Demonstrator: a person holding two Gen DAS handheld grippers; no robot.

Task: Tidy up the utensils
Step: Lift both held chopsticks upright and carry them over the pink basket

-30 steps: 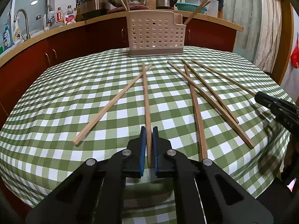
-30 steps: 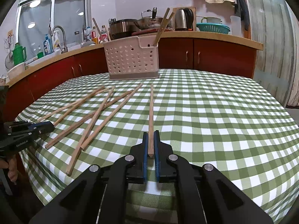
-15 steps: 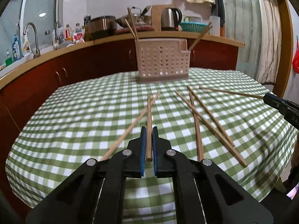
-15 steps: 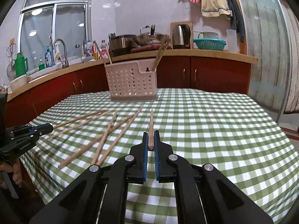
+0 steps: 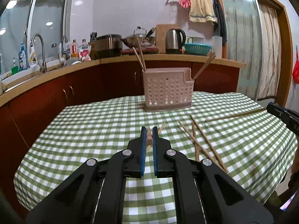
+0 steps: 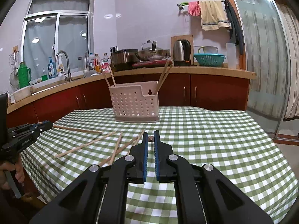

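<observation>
My left gripper point(image 5: 149, 130) is shut on a wooden chopstick point(image 5: 149, 139), lifted off the table and seen end-on. My right gripper point(image 6: 151, 136) is shut on another chopstick point(image 6: 150, 139), also lifted, its end just showing between the blue pads. A perforated pink utensil holder point(image 5: 168, 89) stands at the table's far side, also in the right wrist view point(image 6: 135, 103), with chopsticks standing in both ends. Several loose chopsticks point(image 5: 203, 140) lie on the green checked tablecloth, and they also show in the right wrist view point(image 6: 89, 143).
The other gripper shows at the right edge of the left wrist view point(image 5: 284, 117) and at the left edge of the right wrist view point(image 6: 24, 136). A kitchen counter point(image 6: 186, 71) with kettle, pots and sink runs behind the table.
Both grippers have risen from the table and tilted up, each lifting its chopstick. The chopsticks now point toward the holder and look foreshortened.
</observation>
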